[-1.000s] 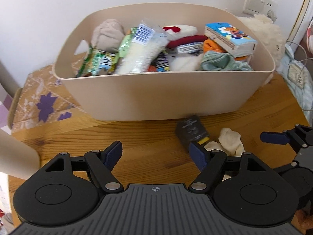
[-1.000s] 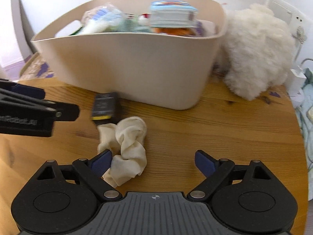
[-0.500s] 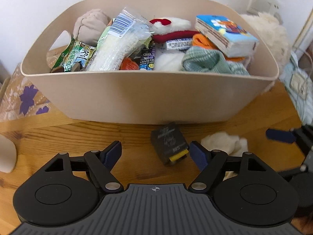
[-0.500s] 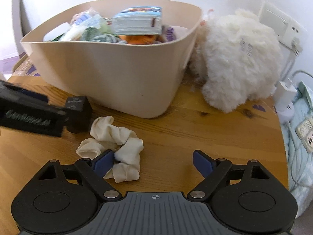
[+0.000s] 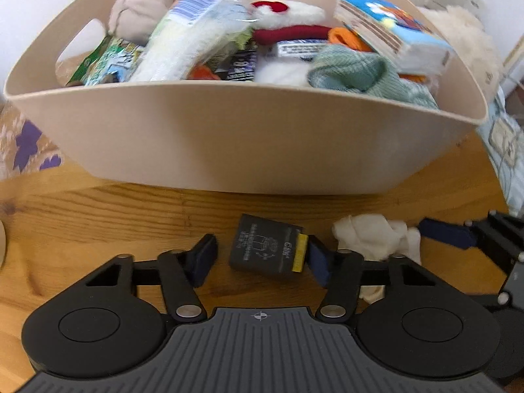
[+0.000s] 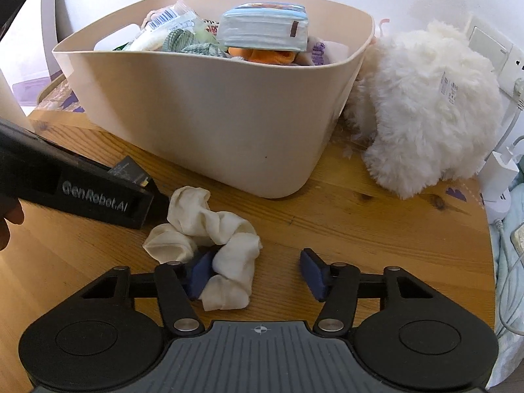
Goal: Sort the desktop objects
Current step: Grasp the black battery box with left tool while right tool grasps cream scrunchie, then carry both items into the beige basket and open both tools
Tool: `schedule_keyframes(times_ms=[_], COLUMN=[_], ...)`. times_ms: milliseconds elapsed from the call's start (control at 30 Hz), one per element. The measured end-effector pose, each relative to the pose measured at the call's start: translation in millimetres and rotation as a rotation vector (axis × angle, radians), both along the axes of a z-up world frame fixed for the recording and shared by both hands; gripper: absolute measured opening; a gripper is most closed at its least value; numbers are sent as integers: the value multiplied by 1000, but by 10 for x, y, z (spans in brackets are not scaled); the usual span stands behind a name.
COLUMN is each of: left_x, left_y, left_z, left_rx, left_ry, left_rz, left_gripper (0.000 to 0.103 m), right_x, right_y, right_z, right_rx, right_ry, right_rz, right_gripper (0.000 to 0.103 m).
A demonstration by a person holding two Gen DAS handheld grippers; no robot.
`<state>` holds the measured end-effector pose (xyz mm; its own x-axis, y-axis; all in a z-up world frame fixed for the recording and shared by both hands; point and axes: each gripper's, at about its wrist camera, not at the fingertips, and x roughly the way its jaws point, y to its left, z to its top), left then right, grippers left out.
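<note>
Two things were left on the desk before the nearly filled bin — a black pack inside the closing left claw, a white cloth inside the closing right claw — neither yet clamped.

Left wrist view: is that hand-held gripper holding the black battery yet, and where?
Not yet. The left hand-held gripper is closing around the black battery: one pad touches its yellow end, the other is still clear of the opposite end.
</note>
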<state>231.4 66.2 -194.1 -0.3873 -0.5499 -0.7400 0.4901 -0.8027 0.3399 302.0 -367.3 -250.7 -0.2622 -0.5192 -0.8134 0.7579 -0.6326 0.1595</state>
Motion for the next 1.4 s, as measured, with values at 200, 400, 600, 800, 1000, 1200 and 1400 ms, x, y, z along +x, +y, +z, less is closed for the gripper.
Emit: schedule_keyframes(times_ms=[200,400,600,800,1000,1200,1400], left_x=[-1,105,206,392,610,739,831], left_y=[45,29,82,97,100,193,273], left_z=[1,-8,74,277,605,953,1275], left_rx=[-2,12,-33,-67,-128,-153,-176], left_ry=[9,16,34,52,87,152,214], left_rz=[-315,-337,-425,-489,-570,-620,-654], left_gripper=[47,47,47,47,47,47,47], right_x=[-8,-43,-16,-28,-92,-172,-316], right_y=[2,34,174,441,671,778,772], right_z=[16,-8,148,443,802,1229,1629], right_rx=[-8,-12,-52,-107,-170,-252,-331], right_ry=[8,-2,4,37,79,127,177], right_rz=[3,3,15,12,8,-5,-29], right_gripper=[17,10,10,10,10,10,10])
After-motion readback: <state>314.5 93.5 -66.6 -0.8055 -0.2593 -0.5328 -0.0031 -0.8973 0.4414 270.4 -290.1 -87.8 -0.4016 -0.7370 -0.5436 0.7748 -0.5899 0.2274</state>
